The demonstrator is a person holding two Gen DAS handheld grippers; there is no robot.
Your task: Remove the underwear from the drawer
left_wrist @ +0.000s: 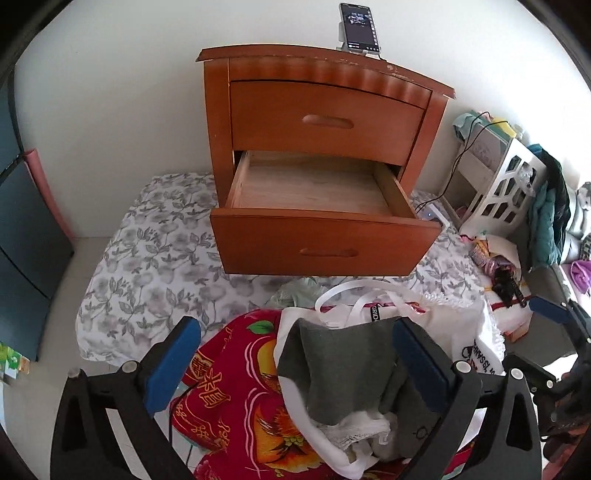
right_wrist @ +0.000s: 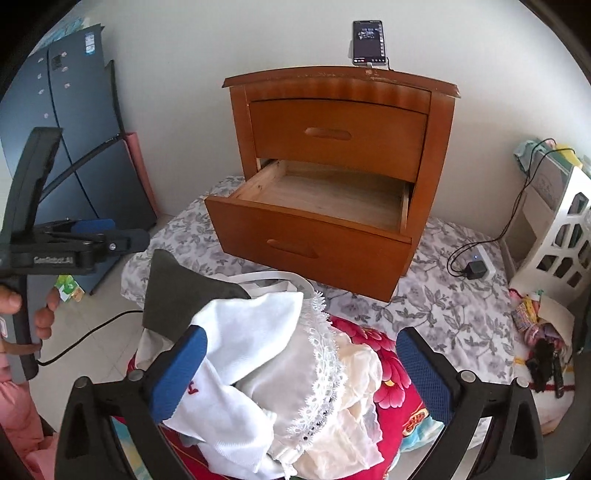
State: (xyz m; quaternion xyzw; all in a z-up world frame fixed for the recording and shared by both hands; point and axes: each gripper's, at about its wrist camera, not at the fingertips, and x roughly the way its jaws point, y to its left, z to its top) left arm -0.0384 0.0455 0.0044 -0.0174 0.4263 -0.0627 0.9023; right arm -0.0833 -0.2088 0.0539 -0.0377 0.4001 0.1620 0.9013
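The wooden nightstand's lower drawer (left_wrist: 314, 188) (right_wrist: 325, 199) stands pulled out, its bare wood bottom showing. In front of it a pile of underwear lies on a red patterned cloth (left_wrist: 229, 387). My left gripper (left_wrist: 295, 363) is open wide over the pile, with a grey pair (left_wrist: 332, 362) lying loose between its blue pads. My right gripper (right_wrist: 303, 373) is also open wide. White lace-trimmed underwear (right_wrist: 288, 350) lies between its pads, draped against the left one. The grey pair (right_wrist: 177, 291) sits behind it. Both grippers hover side by side over the pile.
A phone on a stand (left_wrist: 360, 26) tops the nightstand (left_wrist: 325, 110), which sits on a floral sheet (left_wrist: 147, 266). A white lattice basket (left_wrist: 506, 192), a charger with cables (right_wrist: 476, 269) and clutter lie to the right. A dark blue cabinet (right_wrist: 74, 147) stands left.
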